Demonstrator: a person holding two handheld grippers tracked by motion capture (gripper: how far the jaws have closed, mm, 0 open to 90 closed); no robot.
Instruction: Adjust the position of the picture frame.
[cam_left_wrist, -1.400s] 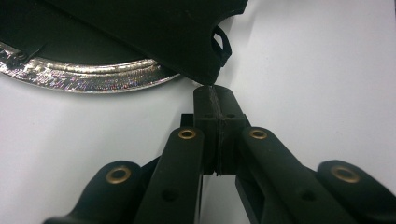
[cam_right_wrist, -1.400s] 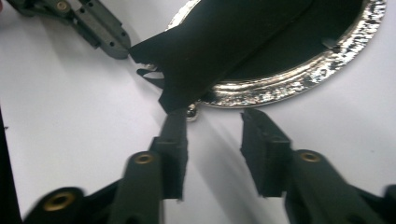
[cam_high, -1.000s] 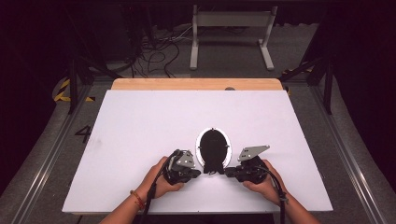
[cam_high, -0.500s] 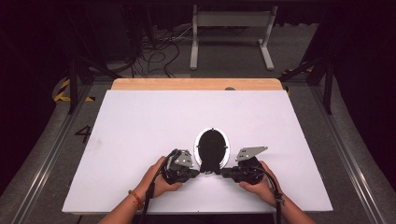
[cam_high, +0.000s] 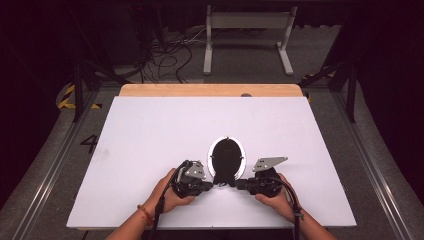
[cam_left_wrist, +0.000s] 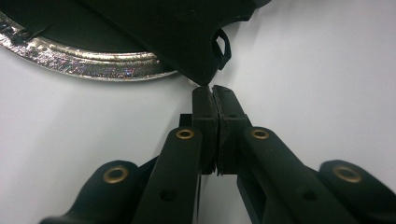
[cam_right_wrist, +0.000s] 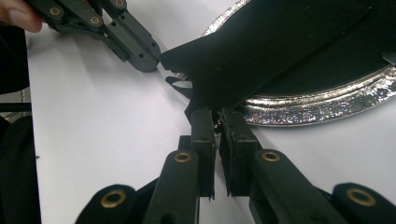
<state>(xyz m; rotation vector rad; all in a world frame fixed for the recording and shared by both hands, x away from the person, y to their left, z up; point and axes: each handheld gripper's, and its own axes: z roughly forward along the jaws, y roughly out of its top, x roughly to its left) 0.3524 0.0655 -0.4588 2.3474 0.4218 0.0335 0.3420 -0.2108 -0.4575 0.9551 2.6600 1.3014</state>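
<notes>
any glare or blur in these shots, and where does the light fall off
High view: the white table is evenly lit while the floor and room around it sink into dark. Left gripper view: the silver tray rim glints, and the black cloth is a detail-less dark mass. Right gripper view: the rim sparkles too, and the near jaws look soft.

Matt black cloth (cam_right_wrist: 261, 56) — shiny foil tray (cam_right_wrist: 327, 105)
</notes>
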